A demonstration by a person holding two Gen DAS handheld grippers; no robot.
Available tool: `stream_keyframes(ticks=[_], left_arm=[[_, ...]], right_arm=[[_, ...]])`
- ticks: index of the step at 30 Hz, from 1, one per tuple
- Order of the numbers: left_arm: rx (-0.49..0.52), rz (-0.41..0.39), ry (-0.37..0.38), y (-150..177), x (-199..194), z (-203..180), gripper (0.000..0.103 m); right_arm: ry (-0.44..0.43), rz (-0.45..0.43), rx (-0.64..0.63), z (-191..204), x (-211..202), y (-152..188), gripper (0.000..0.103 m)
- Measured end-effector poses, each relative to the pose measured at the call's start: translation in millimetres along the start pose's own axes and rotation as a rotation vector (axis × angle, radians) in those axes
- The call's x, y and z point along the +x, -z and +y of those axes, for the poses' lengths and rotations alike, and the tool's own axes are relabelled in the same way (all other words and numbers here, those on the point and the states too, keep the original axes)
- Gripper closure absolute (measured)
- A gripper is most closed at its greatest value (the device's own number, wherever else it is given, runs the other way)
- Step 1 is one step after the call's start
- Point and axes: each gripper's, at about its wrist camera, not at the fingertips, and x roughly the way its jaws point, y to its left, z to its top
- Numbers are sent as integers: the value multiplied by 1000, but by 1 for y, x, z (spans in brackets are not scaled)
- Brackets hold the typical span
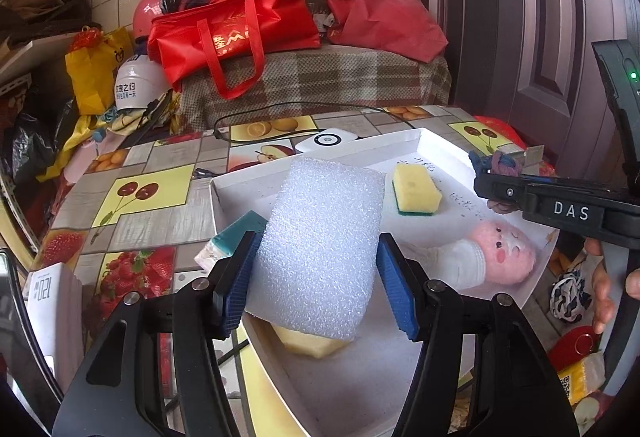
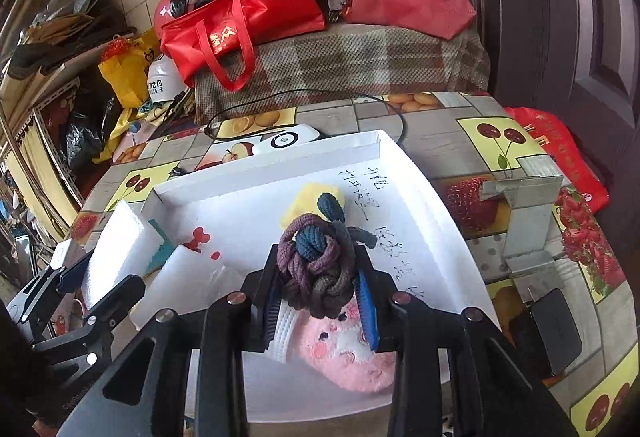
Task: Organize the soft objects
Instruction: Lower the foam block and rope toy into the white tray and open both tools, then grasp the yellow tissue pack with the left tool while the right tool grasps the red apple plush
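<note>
The left hand-held gripper (image 1: 318, 271) stands about half open around a white foam block (image 1: 320, 249), its blue pads beside the block's sides over the near end of the white tray (image 1: 436, 143), with a yellow piece (image 1: 310, 343) under the block that only the left wrist view shows. The right hand-held gripper (image 2: 320, 295) is nearly closed on a knotted rope ball (image 2: 318, 267) above the pink plush toy (image 2: 348, 357) lying in the tray. Only the right wrist view shows the metal bracket (image 2: 524, 213) on the bench (image 2: 460, 109); the left view shows the whole yellow sponge (image 1: 416, 189).
</note>
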Motion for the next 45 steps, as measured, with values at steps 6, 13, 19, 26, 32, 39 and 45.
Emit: stream_keyframes(ticks=[6,13,19,26,32,39,45], left_arm=[[4,-12,-77,0,0,4,0],[22,-43,-73,-2,-8,-1,0],[41,-65,-67,-3,-19,-9,0],[76,-91,0,0,-33,-21,0],[102,-103,62,7,-48,-38,0],[129,-71,169,46,-64,-57,0],[217,-125,344,72,-95,-66,0]], right_arm=[[-48,-50,69,-9,-10,0,0],[-52,-135,100,-15,-39,-1,0],[-52,-199,92,-15,-64,7,0],[-2,-272,91,-28,-95,33,0],[53,-317,136,-57,-113,61,0],[96,-269,258,-95,-110,87,0],[30,-160,265,-110,-113,112,0]])
